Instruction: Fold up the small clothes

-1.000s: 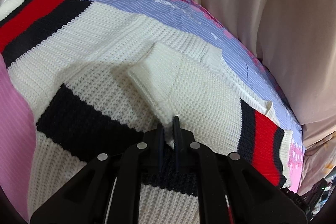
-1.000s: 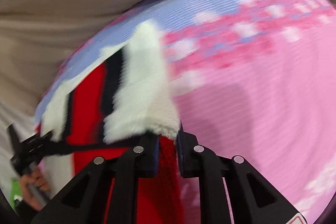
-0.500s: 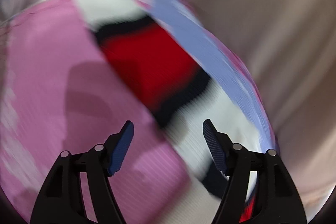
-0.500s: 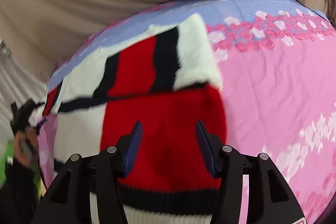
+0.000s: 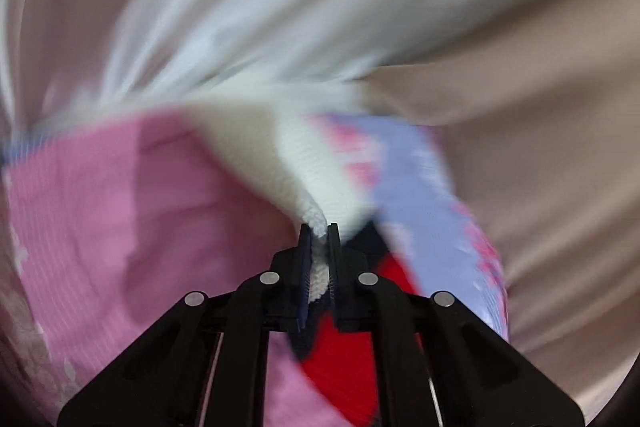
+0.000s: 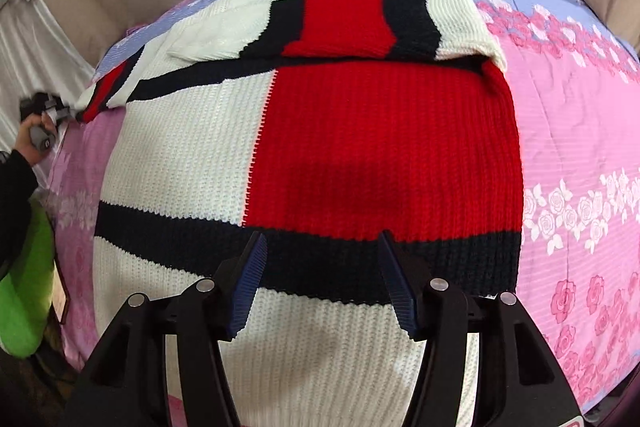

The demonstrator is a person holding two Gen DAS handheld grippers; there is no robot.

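Right gripper [image 6: 322,251]: jaws spread and opening, nothing between them, hovering over the near black band of the knit sweater [image 6: 380,131], which lies flat on the pink floral bedsheet [image 6: 580,187]. Far right sleeve folded across the top. Left gripper [image 5: 319,239]: jaws pinching a white sweater edge. Far left, a hand [image 6: 34,143] holds it, small. Left wrist view heavily blurred; curtain [image 5: 280,7] behind indistinct.

Smearing into motion blur across the whole left wrist view: sweater [image 5: 304,163], bedsheet [image 5: 120,227]. Running off the frame at six o'clock: sweater hem. Showing too small at nine o'clock: left gripper [image 6: 60,113].
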